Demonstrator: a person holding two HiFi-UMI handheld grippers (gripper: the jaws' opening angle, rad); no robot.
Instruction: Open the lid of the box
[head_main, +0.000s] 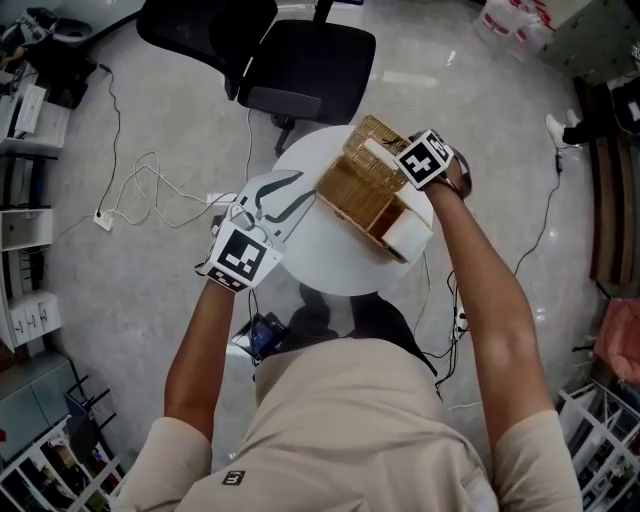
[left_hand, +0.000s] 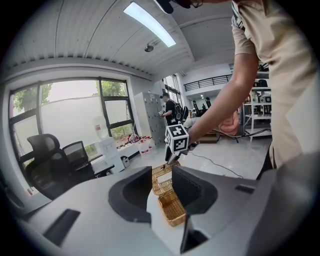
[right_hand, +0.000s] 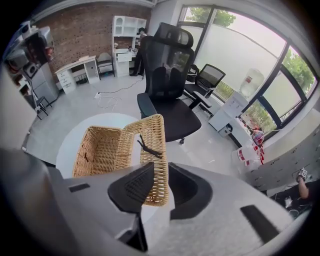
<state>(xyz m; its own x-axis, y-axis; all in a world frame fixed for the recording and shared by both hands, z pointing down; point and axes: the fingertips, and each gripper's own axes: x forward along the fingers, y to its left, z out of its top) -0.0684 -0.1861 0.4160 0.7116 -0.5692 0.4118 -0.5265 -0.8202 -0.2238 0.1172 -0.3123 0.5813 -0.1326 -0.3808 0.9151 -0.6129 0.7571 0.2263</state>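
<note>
A woven wicker box (head_main: 355, 195) stands on a small round white table (head_main: 320, 262). Its lid (head_main: 378, 138) is swung up and stands nearly upright on the far side. In the right gripper view the box body (right_hand: 100, 150) lies open and looks empty, and the lid (right_hand: 152, 145) rises between the jaws of my right gripper (right_hand: 161, 187). The lid's free edge lies against the left jaw, with a thin gap at the other. My left gripper (head_main: 270, 198) hovers over the table's left part, open, with nothing in it. It faces the box (left_hand: 170, 206) from a short way off.
A black office chair (head_main: 300, 60) stands just beyond the table. White cables and a power strip (head_main: 120, 205) lie on the floor to the left. Shelving lines the left edge, and there is more clutter on the floor at the right.
</note>
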